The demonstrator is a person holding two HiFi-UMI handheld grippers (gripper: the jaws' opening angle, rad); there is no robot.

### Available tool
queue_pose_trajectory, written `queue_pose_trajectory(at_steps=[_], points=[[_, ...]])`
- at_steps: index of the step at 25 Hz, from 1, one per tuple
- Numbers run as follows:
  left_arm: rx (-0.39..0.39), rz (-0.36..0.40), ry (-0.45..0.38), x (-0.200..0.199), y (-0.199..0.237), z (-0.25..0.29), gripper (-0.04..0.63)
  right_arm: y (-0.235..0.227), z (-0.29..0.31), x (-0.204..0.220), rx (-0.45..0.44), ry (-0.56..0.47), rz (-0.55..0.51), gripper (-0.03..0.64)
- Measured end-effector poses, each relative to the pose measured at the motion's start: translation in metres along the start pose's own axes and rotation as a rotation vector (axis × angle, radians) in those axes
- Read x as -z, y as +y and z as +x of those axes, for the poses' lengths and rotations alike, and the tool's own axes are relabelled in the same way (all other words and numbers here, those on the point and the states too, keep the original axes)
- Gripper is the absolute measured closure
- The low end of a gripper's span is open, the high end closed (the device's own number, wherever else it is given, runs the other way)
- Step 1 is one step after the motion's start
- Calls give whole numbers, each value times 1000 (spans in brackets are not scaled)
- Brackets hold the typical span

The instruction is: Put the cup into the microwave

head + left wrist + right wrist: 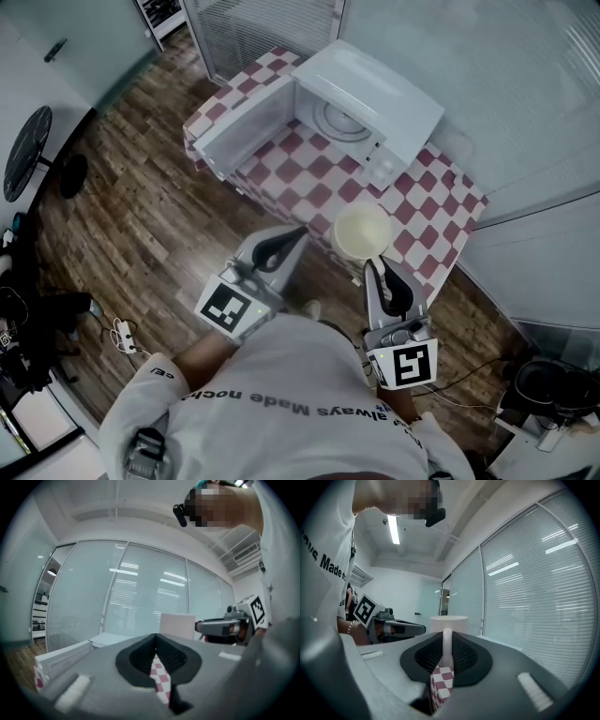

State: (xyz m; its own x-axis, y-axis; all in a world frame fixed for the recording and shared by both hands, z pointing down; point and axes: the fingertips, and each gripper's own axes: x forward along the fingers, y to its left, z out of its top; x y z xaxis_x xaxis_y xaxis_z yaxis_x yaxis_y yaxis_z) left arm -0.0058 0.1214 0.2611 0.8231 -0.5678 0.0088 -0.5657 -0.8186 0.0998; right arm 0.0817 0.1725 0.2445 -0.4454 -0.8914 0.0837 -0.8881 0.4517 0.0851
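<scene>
A small table with a red and white checked cloth stands on a brown wood floor. Glass walls with blinds run along the far side.

The right tongs are closed on the thin white handle of the cup. In the right gripper view the two jaws squeeze the handle from both sides. The pale cup stands upright just past their tips. From above, the cup is at the near edge of the table, on the person's right. The pictures do not show whether its bottom touches the cloth.

The left tongs are closed too, and they hold nothing. In the left gripper view only a strip of checked cloth shows through the thin slit between the jaws. These tongs sit near the cup, on its left, and do not touch it.

The white microwave sits at the far side of the table, well apart from the cup. Its door is swung wide open to the left. A round plate lies inside it.

The person wears a white shirt. A black fan stands on the floor far to the left.
</scene>
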Motion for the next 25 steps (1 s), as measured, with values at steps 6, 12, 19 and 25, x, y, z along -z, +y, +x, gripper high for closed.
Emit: queue_pose_trajectory(at_steps=[6, 12, 19, 25], points=[[37, -19, -1, -9, 60, 21, 591, -5, 63, -4, 17, 6, 5, 575], [71, -15, 1, -16, 120, 40, 591, -14, 123, -9, 46, 15, 6, 575], [129, -40, 24, -17, 170, 61, 592, -26, 177, -13, 100, 26, 8, 577], [193, -34, 71, -11, 205, 76, 591, -34, 214, -17, 149, 28, 14, 575]])
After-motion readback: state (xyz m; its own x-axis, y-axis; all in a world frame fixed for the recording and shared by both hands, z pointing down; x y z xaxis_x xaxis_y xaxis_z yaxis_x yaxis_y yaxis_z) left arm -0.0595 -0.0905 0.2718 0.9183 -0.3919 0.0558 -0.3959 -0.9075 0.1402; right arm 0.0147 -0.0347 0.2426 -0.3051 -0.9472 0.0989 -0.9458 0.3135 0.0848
